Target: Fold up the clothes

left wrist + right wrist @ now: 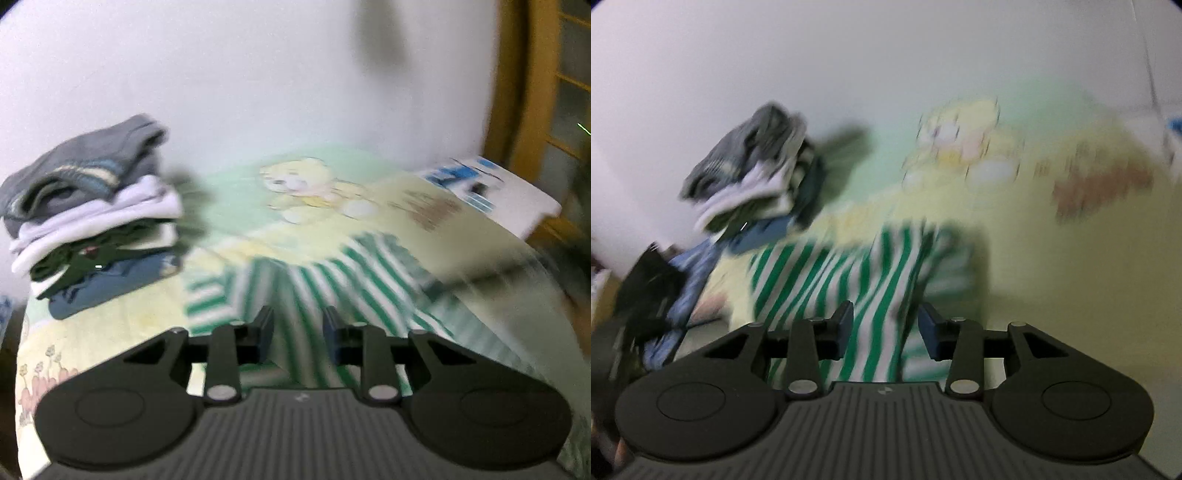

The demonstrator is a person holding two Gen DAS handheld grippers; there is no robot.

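A green and white striped garment [332,273] lies on a pale green and yellow bedsheet with a teddy bear print [303,188]. My left gripper [298,334] has its jaws apart, with striped cloth running up between the fingers. My right gripper [885,332] also has its jaws apart, with the striped garment [849,266] bunched between them. Both views are blurred by motion, so I cannot tell whether either gripper pinches the cloth. A stack of folded clothes [92,210] sits at the left by the wall; it also shows in the right wrist view [757,177].
A white wall [258,74] stands behind the bed. A white box with blue print [487,184] sits at the far right edge. A wooden frame [535,92] is at the right. Dark and blue clothes [665,288] hang at the left in the right wrist view.
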